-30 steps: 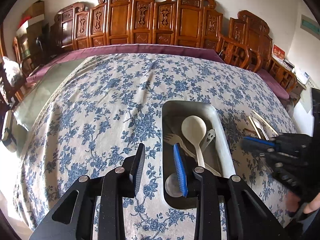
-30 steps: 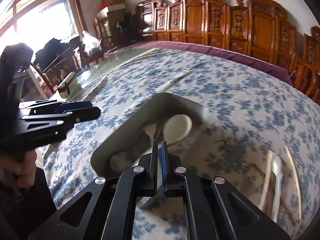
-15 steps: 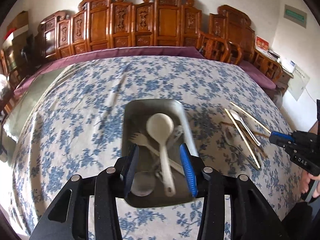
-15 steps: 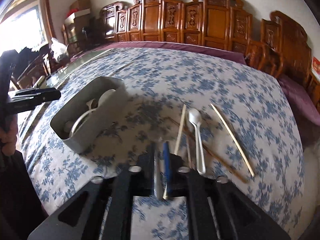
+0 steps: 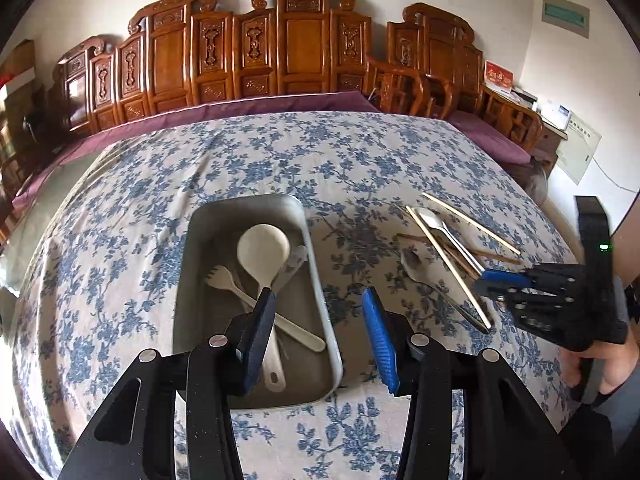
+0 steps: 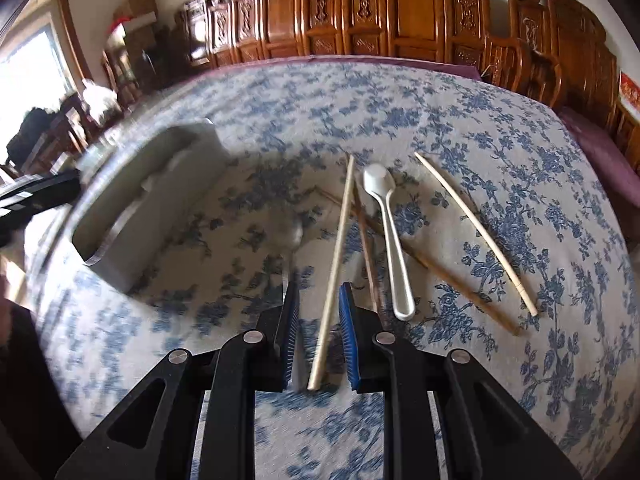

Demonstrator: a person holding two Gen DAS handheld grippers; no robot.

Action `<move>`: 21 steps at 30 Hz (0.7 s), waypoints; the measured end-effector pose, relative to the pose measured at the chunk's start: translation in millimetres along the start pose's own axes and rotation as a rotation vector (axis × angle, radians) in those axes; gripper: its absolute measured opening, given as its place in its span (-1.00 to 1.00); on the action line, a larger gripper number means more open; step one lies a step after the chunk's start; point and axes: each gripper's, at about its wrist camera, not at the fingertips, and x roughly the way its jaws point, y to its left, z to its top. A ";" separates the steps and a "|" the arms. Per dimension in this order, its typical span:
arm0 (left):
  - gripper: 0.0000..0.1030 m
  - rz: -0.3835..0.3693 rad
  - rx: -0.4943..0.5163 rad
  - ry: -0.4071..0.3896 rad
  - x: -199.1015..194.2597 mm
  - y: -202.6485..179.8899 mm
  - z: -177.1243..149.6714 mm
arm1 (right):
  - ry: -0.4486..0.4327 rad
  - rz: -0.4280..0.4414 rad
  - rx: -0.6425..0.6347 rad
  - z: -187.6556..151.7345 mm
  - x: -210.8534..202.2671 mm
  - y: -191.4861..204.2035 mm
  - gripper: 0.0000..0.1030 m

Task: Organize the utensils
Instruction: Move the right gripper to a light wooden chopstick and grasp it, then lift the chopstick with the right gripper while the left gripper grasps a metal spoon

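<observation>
A grey tray (image 5: 320,276) on the floral tablecloth holds a cream ladle (image 5: 262,246), a cream fork (image 5: 224,280) and other utensils. My left gripper (image 5: 318,330) is open over the tray's near right rim. To the right lie a white spoon (image 6: 386,216), a metal spoon (image 6: 290,236), pale chopsticks (image 6: 338,248) and brown chopsticks (image 6: 440,274). My right gripper (image 6: 318,316) is open, its jaws either side of the near end of one pale chopstick. It also shows in the left wrist view (image 5: 492,284). The tray (image 6: 132,236) sits to its left.
The table (image 5: 280,152) carries a blue floral cloth over a purple one. Carved wooden chairs (image 5: 296,52) line the far side. A second pale chopstick (image 6: 476,228) lies furthest right.
My right gripper has swung from over the tray to the loose utensils and opened around a pale chopstick. My left gripper has shifted right across the tray and opened wider.
</observation>
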 end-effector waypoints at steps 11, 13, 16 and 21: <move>-0.16 -0.009 0.041 0.010 3.1 -19.9 -8.2 | 0.048 -0.086 -0.075 -2.4 22.5 6.3 -0.71; -0.16 -0.010 0.046 0.016 4.8 -23.8 -9.4 | 0.048 -0.091 -0.075 -2.2 21.5 5.9 -0.86; -0.15 -0.017 0.046 0.032 8.8 -29.5 -10.8 | 0.042 -0.088 -0.076 -1.9 19.0 5.4 -0.88; -0.15 -0.025 0.052 0.057 18.8 -47.2 -9.8 | -0.058 -0.086 -0.023 4.4 -8.8 -6.5 -0.88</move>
